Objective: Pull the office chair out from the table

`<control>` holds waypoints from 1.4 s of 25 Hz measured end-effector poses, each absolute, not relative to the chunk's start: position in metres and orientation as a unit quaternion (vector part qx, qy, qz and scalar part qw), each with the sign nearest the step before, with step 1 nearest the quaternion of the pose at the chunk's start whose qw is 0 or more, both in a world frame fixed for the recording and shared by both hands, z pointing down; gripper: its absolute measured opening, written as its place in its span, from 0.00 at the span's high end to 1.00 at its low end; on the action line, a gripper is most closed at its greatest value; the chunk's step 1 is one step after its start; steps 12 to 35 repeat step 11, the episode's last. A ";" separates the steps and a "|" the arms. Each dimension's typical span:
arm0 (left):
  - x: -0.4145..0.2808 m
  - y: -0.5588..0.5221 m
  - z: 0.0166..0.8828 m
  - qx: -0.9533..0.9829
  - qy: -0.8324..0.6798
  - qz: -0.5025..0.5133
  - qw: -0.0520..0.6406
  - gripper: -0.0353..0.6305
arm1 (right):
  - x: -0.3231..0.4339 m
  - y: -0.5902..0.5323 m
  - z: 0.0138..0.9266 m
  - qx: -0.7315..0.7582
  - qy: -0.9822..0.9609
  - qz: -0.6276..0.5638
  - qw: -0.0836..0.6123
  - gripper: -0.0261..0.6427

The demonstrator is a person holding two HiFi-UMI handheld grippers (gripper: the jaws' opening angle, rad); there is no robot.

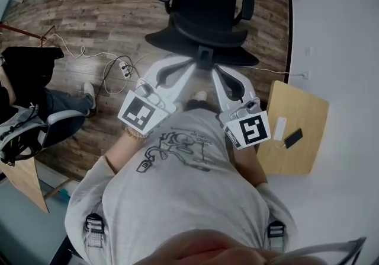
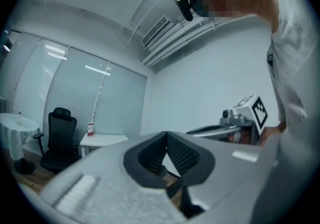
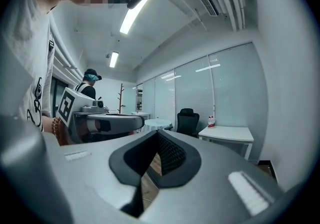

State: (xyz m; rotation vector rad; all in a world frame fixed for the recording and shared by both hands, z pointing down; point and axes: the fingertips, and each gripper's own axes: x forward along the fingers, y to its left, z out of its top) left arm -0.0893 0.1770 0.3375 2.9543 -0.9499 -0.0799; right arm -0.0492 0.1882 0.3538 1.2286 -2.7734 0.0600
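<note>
The black office chair (image 1: 204, 15) stands on the wood floor just ahead of me, its seat and armrests facing away and its backrest nearest me. My left gripper (image 1: 189, 65) and right gripper (image 1: 215, 72) are held up side by side in front of my chest. Their white fingers reach toward the chair's backrest from above. Whether they touch it I cannot tell. In the left gripper view the jaws (image 2: 167, 148) are shut with nothing between the black pads. The right gripper's jaws (image 3: 156, 155) are likewise shut and hold nothing. Neither gripper view shows the near chair.
A small wooden table (image 1: 308, 109) with a phone (image 1: 293, 137) stands at my right by the white wall. A power strip and cables (image 1: 123, 68) lie on the floor at left, beside a seated person (image 1: 35, 98). Another black chair (image 3: 187, 120) and a white desk (image 3: 227, 135) stand by the far glass wall.
</note>
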 end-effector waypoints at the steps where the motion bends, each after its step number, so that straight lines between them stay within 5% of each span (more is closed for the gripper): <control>1: -0.088 0.177 0.338 0.952 -0.306 -0.023 0.014 0.94 | -0.048 0.188 0.354 0.405 -0.912 0.020 0.053 0.95; 35: -0.084 0.180 0.334 0.952 -0.305 -0.023 0.008 0.94 | -0.046 0.192 0.349 0.407 -0.912 0.026 0.046 0.95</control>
